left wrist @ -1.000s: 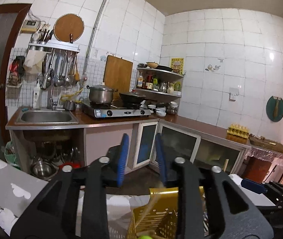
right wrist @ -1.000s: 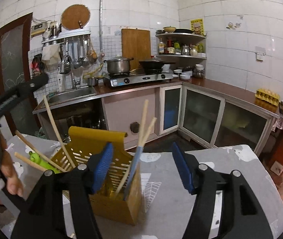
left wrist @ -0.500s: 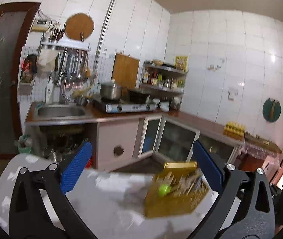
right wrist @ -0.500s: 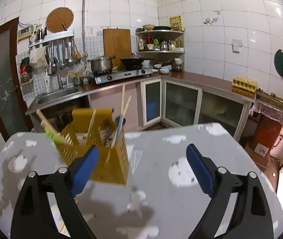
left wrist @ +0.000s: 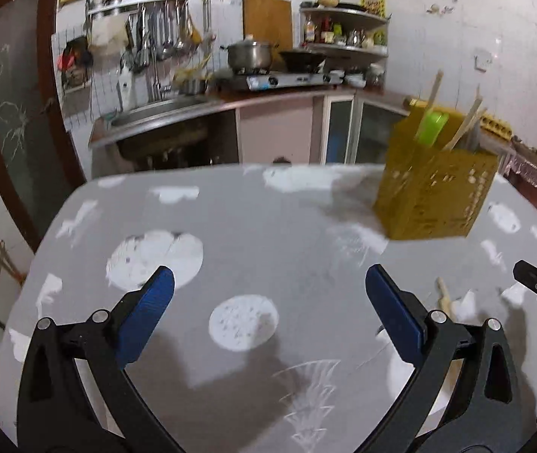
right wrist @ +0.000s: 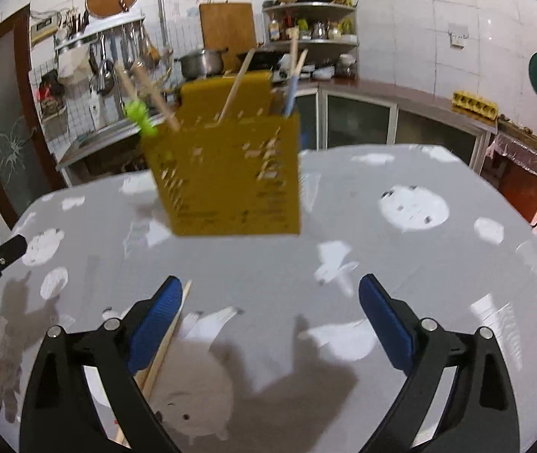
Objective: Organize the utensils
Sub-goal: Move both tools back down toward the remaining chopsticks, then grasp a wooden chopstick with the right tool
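Below, both grippers hover over a grey table (right wrist: 400, 256) printed with white patches. Left gripper (left wrist: 268, 302): jaws spread wide, just opened within the last second, nothing between them but bare table. Right gripper (right wrist: 268, 302): jaws likewise released after just opening, empty; a wooden chopstick (right wrist: 166, 339) lies flat on the table just beside and partly under its left finger. Yellow perforated utensil holder (right wrist: 230, 173): stands upright on the table, ahead of the right gripper and toward the far right in the left wrist view (left wrist: 434, 192). It holds several wooden chopsticks (right wrist: 234, 90) leaning at different angles, a bright green utensil (right wrist: 138, 115) at its left rim, and a blue-handled piece (right wrist: 291, 90) near its right corner. Background: a kitchen counter with a sink (left wrist: 155, 113), a gas stove carrying a steel pot (left wrist: 249, 54), and hanging ladles on a wall rack
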### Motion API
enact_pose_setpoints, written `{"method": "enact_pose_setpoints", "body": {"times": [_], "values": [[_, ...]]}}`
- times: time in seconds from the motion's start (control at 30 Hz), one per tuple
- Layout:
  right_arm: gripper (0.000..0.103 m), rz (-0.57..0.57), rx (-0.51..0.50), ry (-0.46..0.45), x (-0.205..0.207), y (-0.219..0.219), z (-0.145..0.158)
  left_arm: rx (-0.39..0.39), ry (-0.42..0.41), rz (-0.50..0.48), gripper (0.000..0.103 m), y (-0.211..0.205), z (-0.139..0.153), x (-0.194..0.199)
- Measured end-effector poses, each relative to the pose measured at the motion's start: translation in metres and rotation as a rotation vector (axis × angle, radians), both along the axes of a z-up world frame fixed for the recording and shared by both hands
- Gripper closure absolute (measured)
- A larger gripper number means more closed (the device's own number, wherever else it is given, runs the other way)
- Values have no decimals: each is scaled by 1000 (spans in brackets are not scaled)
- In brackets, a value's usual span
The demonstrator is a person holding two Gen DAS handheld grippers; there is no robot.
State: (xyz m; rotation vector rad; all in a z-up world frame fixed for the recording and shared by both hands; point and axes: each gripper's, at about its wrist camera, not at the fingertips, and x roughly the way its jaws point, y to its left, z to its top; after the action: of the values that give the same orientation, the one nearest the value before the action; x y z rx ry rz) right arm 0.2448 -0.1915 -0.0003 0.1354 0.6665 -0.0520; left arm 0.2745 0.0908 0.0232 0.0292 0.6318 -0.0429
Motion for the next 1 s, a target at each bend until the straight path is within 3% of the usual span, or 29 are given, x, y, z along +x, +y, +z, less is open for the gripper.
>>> {"method": "enact_pose_setpoints", "body": {"times": [0.2,0.33,0.6,0.9,1.0], "values": [[11,-22,-38,64,10,22,-21,-38,55,21,5,17,-27,16],[22,-1,-27,111,18,34,-30,-43,93,27,5,24,-37,22],[32,29,-84,168,24,56,-41,-48,112,6,5,21,-40,24],[32,11,-85,191,23,63,-44,-71,128,18,5,22,-42,24],[42,6,-103,210,29,68,-46,-62,121,22,5,21,-43,24]]}}
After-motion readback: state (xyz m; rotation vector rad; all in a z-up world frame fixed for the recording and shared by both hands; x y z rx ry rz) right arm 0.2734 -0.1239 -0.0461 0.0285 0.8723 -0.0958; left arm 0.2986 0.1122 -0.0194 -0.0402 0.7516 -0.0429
